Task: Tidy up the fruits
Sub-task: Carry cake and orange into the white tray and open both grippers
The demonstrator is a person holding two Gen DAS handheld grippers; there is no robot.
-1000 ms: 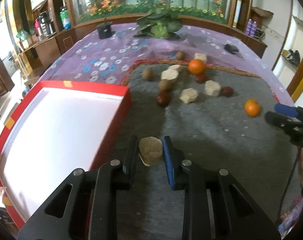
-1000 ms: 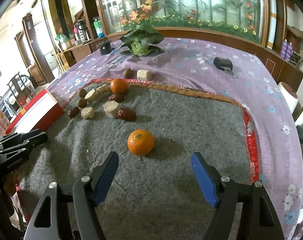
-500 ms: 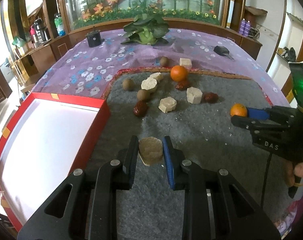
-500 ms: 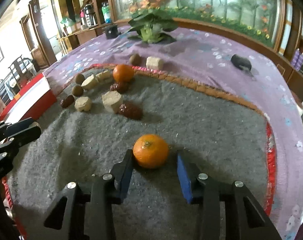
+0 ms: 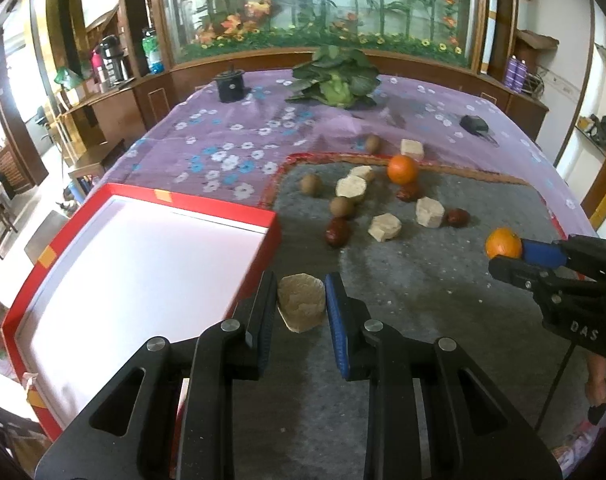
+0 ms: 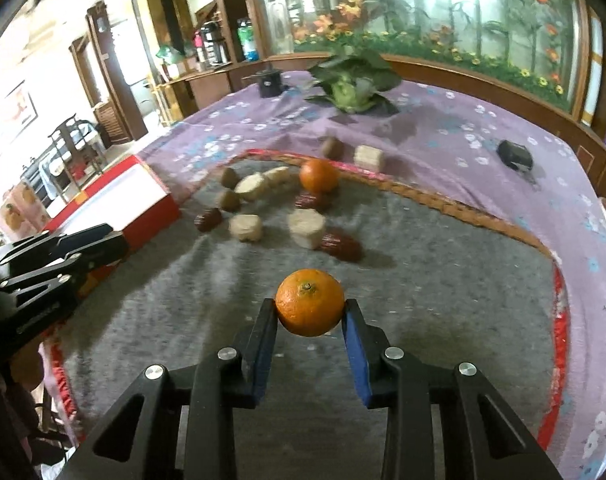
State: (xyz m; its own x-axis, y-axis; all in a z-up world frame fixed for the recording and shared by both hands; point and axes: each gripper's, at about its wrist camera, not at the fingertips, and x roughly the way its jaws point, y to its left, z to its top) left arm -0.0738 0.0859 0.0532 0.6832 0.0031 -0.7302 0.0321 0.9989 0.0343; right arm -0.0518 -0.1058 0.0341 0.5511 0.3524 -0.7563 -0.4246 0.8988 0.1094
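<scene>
My left gripper (image 5: 301,306) is shut on a beige cake-like piece (image 5: 301,307), held just right of the red box (image 5: 143,264) with its white inside. My right gripper (image 6: 309,318) is shut on an orange (image 6: 309,303) above the grey mat (image 6: 423,280); the same orange (image 5: 503,244) shows in the left wrist view. On the mat lie a second orange (image 5: 402,169), several beige pieces (image 5: 385,227), brown kiwis (image 5: 341,206) and dark red dates (image 5: 337,232).
A purple flowered cloth (image 5: 231,148) covers the table. At the back stand a green leafy plant (image 5: 337,80), a black pot (image 5: 231,86) and a small black object (image 5: 475,123). A kiwi (image 5: 372,143) and a beige piece (image 5: 412,148) lie off the mat.
My right gripper has closed on the orange and lifted it a little. My left gripper has kept the beige piece and moved slightly; the box now sits closer on the left.
</scene>
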